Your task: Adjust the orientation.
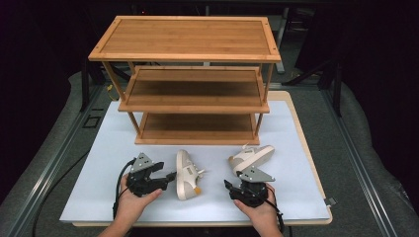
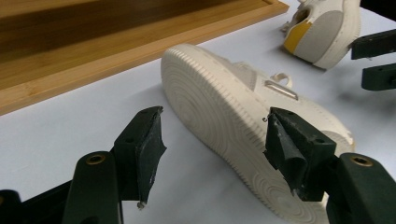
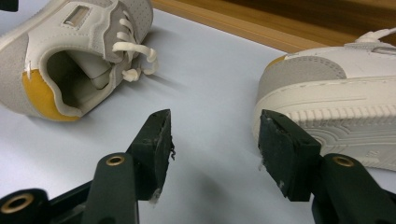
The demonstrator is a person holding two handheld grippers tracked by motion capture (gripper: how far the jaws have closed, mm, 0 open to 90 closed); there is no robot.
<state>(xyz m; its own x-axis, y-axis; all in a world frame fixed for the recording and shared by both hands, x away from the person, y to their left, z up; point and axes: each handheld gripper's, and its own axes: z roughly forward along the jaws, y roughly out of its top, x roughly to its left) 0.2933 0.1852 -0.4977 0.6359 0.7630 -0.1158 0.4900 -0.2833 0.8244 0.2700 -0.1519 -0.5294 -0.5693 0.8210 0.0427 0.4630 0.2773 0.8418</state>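
Note:
Two cream sneakers with grey panels and yellow heel patches lie on the white mat. One sneaker (image 1: 187, 174) lies on its side, with its ribbed sole (image 2: 219, 116) facing my left gripper (image 1: 169, 177). That gripper (image 2: 217, 140) is open, its jaws just short of the sole on either side. The other sneaker (image 1: 252, 157) stands upright near my right gripper (image 1: 230, 186). My right gripper (image 3: 215, 140) is open over bare mat, with the upright sneaker's heel (image 3: 336, 102) just beyond its right jaw and the tipped sneaker (image 3: 70, 56) farther off to the left.
A three-tier bamboo shelf rack (image 1: 192, 79) stands behind the sneakers, all its shelves bare; its bottom board (image 2: 93, 60) runs close behind the shoes. The white mat (image 1: 99, 168) covers the tabletop, with dark floor around it.

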